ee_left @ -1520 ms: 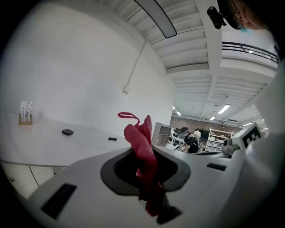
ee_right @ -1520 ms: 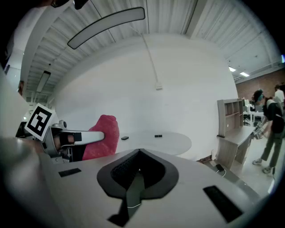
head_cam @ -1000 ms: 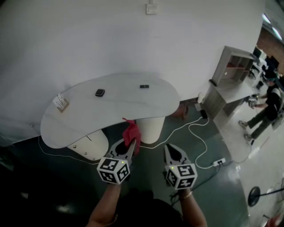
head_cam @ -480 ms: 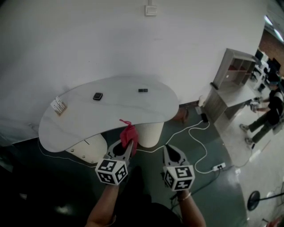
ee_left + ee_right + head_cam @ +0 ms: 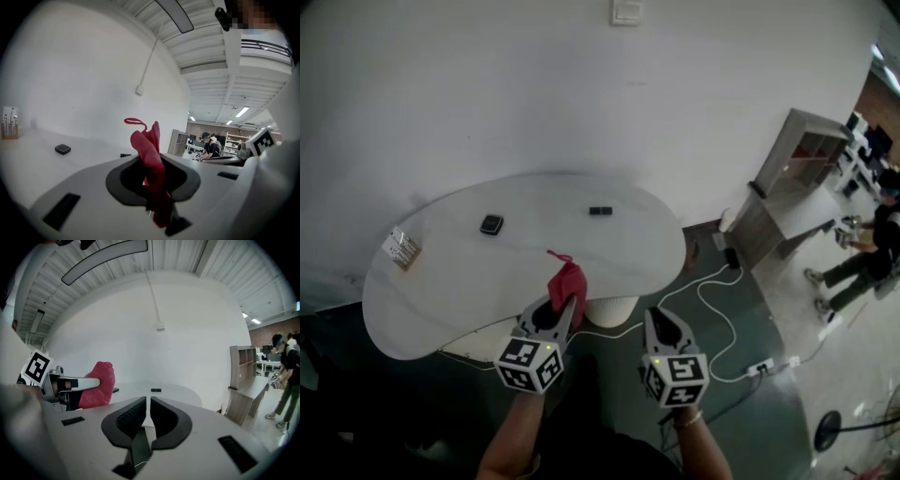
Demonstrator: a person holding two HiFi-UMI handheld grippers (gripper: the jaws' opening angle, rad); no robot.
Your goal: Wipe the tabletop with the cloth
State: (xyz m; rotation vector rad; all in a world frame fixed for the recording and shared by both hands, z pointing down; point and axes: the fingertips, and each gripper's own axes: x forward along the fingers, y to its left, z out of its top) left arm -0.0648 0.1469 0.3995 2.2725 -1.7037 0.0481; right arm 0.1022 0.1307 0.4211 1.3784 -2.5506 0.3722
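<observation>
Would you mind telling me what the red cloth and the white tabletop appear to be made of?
The red cloth looks like soft matte fabric: it crumples in folds and has a thin loop. The tabletop looks like a smooth, hard white surface, perhaps laminate or painted board: it is flat, even and thin-edged. The exact material is unclear.

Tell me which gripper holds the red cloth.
The left gripper: its jaws pinch the red cloth; the right gripper is shut on nothing.
</observation>
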